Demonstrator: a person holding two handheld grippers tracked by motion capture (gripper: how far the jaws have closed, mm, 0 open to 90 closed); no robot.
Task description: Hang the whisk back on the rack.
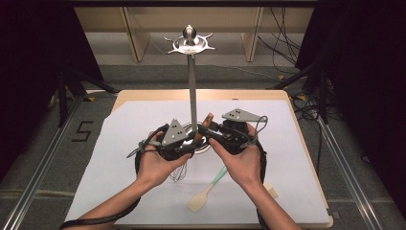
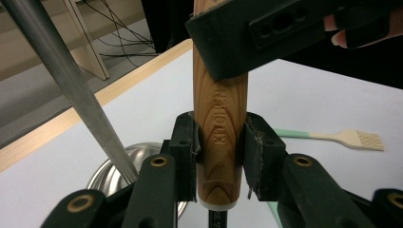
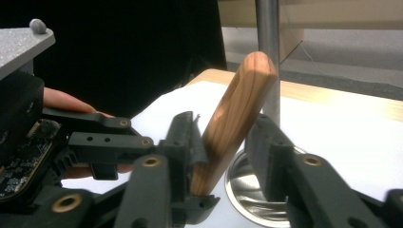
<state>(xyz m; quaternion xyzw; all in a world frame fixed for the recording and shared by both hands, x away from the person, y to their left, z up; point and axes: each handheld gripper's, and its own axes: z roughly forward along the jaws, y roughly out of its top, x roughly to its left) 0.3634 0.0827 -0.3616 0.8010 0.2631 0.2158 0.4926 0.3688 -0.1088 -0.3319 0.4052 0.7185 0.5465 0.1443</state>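
Wooden handle (image 2: 221,133) at frame centre, upright and clamped between the pads of the left gripper (image 2: 221,156). Right gripper (image 3: 228,147) jaws flank the same handle; left pad touches, right pad stands apart. Steel pole (image 1: 192,91) just behind.

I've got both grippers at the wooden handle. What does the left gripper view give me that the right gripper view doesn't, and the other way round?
Left gripper view: the left gripper is clamped on the wooden handle, which has embossed lettering on it. A mint-handled spatula lies on the white sheet.
Right gripper view: the handle's rounded end sits between the pads of the right gripper and leans on one pad. Whether the other pad presses on it is unclear.
Both: the handle, the steel pole and its round base.
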